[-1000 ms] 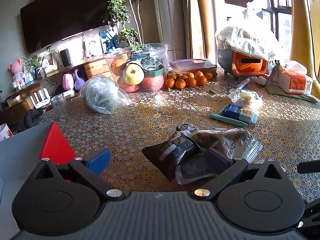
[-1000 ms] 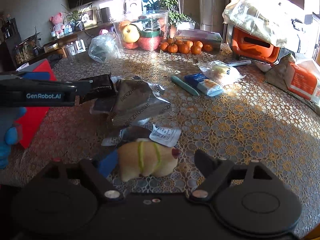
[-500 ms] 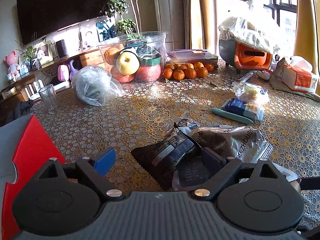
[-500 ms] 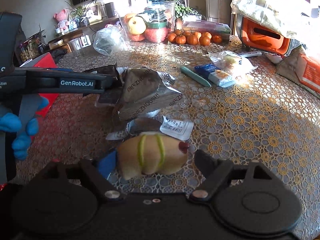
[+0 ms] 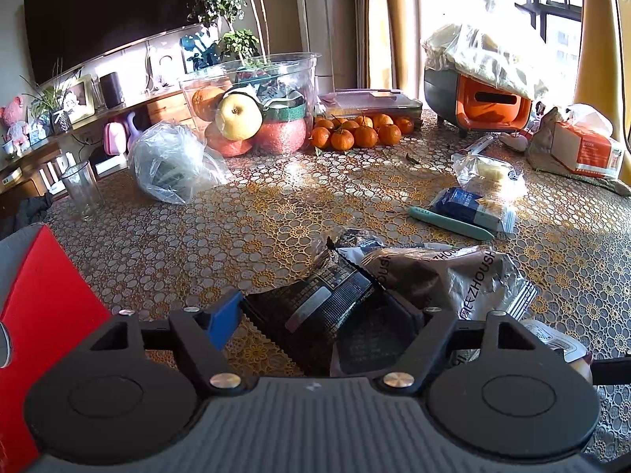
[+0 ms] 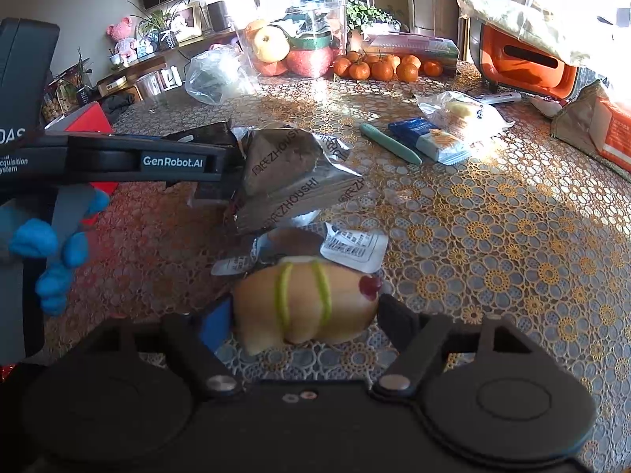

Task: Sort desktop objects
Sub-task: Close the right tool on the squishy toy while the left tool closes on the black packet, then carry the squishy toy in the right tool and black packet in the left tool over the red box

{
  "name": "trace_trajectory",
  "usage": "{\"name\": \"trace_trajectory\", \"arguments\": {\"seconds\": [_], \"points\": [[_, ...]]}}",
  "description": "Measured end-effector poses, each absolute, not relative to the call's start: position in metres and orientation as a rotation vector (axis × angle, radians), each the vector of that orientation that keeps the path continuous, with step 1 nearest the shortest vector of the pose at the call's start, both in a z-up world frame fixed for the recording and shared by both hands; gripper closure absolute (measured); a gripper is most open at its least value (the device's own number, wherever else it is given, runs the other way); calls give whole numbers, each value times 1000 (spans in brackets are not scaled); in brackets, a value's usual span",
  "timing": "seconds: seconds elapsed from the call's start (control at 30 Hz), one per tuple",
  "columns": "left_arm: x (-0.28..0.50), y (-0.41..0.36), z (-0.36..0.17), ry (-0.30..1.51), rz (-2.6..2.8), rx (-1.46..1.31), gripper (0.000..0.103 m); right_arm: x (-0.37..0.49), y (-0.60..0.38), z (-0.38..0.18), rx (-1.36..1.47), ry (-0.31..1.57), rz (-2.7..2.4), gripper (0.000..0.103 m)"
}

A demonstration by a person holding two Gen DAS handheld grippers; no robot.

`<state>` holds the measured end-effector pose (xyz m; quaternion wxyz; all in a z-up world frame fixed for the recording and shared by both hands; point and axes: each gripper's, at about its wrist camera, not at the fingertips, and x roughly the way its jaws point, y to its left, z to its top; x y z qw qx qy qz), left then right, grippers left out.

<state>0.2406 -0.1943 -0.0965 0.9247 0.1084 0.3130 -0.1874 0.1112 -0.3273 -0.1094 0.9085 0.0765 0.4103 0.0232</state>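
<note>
Left wrist view
Left gripper [image 5: 315, 315]: jaws closing around the black snack packet [image 5: 327, 303] lying on the bench [image 5: 256, 213]; contact is probably not yet made.
Writing: "ZHOUSH" on the silver packet [image 5: 453, 276].

Right wrist view
Right gripper [image 6: 303, 315]: jaws closing on the pastry toy [image 6: 307, 303], pads just beside its ends.
Writing: "GenRobot.AI" on the left gripper.

"GenRobot.AI" in white on left gripper [image 6: 221, 157] arm, left of frame. "ZHOUSHI" lettering on silver snack bag [image 6: 292, 173], centre; small print elsewhere unreadable.
</note>
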Motion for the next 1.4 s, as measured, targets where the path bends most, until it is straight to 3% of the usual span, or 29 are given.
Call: {"name": "trace_trajectory", "arguments": {"seconds": [0.4, 1.4], "points": [[235, -188, -89, 651, -409, 172, 57, 106, -328, -104, 166, 852, 45, 31], [191, -153, -47, 581, -375, 147, 58, 73, -319, -64, 131, 776, 9, 32]]}}
